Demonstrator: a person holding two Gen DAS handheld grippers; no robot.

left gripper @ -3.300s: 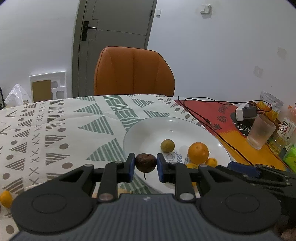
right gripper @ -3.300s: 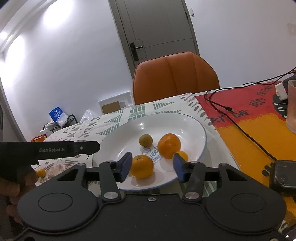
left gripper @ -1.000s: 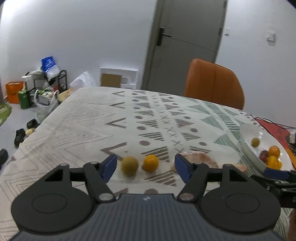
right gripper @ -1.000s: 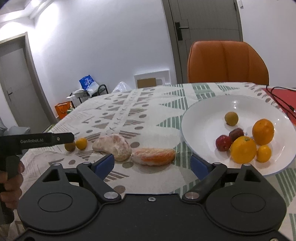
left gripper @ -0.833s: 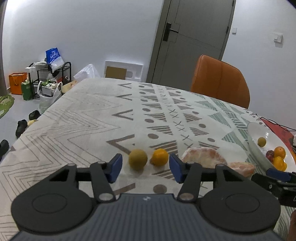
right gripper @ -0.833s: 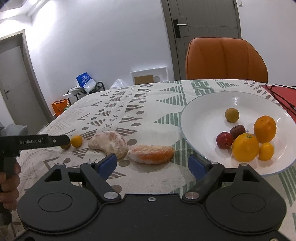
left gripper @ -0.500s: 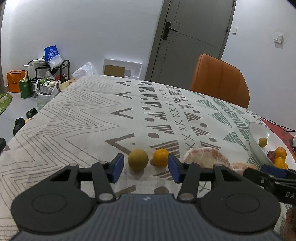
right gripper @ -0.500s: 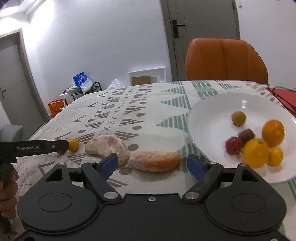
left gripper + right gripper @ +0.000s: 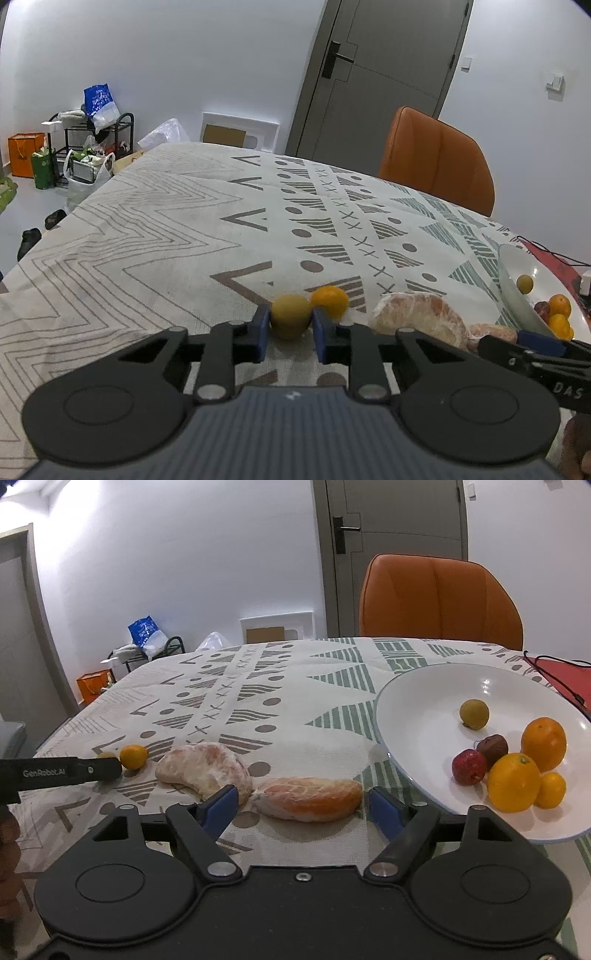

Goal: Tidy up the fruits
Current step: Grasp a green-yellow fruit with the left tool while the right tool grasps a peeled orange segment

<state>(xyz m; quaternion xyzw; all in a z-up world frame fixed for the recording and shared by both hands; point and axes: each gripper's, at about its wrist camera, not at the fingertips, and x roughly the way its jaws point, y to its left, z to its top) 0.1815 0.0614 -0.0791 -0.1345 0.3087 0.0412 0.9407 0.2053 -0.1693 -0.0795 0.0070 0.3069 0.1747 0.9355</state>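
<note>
Fruit gathers in the bowl (image 9: 413, 701). Left hand-held gripper (image 9: 288, 334) pinches the green fruit (image 9: 290, 316) on the table (image 9: 147, 236); right hand-held gripper (image 9: 299, 808) gapes empty around the peeled segment (image 9: 308, 798), seemingly ready to carry it bowlward.

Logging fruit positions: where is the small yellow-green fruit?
Left wrist view: the yellow-green fruit sits on the tablecloth between the left tongs, with the small orange close by.
</note>
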